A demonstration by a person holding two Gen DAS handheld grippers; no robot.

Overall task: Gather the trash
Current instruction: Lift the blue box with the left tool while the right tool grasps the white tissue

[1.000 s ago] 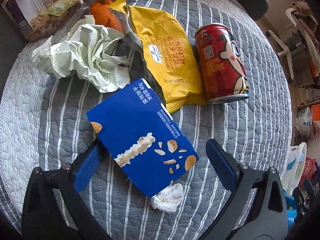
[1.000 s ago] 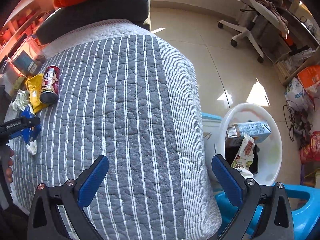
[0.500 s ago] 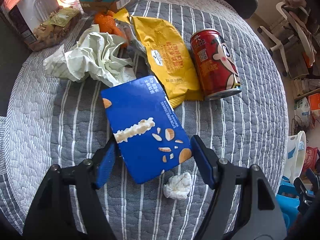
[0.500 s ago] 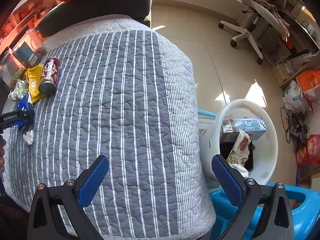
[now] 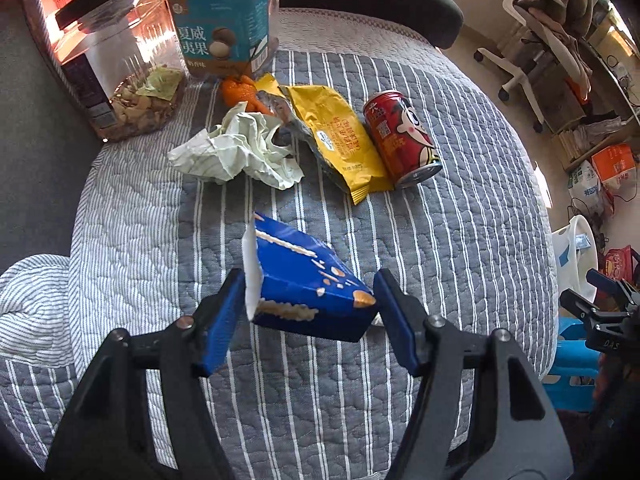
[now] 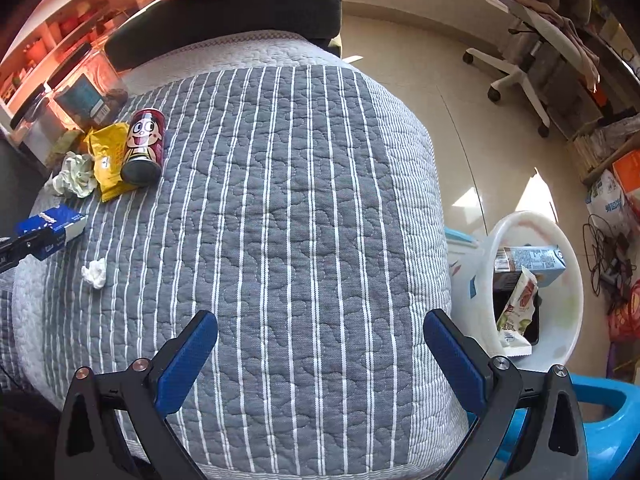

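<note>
With the left gripper closing on the blue box at lower centre, squeeze gently, then carry it level to the white bin while the right gripper stays apart.

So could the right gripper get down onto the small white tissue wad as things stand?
Probably yes. The right gripper is open and empty, and the tissue wad lies alone on bare quilt. Only the left gripper, closing on the blue box, is close by.
</note>
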